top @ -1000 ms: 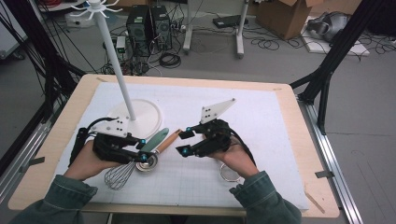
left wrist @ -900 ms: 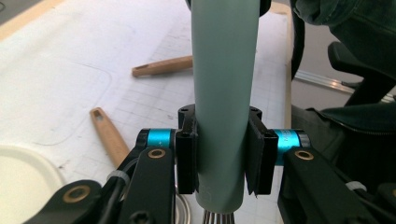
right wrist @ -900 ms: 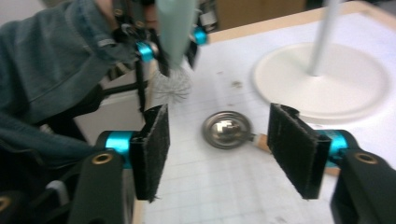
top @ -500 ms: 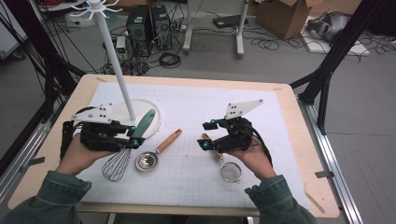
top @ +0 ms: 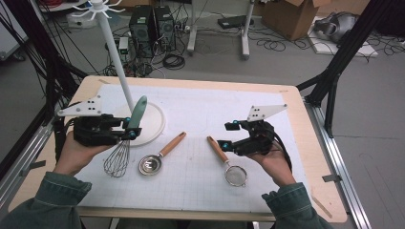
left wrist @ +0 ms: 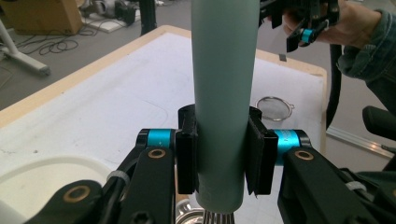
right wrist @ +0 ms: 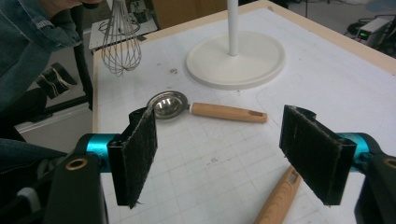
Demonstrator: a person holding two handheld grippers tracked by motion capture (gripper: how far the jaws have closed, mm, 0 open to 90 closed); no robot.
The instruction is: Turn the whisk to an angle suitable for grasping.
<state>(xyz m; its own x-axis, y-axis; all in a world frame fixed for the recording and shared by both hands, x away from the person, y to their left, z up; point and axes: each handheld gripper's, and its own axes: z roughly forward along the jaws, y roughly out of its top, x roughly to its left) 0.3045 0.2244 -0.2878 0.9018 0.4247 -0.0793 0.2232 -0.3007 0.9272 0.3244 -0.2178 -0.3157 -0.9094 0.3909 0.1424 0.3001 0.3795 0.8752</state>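
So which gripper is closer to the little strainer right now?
Right. The right gripper hovers, jaws open, just above the strainer, beside its wooden handle. The left gripper is across the mat by the stand's base, shut on the whisk.

Lab: floor cables (top: 267,44), computer towers (top: 153,24)

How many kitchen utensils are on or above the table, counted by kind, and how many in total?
Whisk, green handle, held in the left tool: 1
Small ladle, wooden handle: 1
Mesh strainer, wooden handle: 1
White hanging stand: 1
Total: 4
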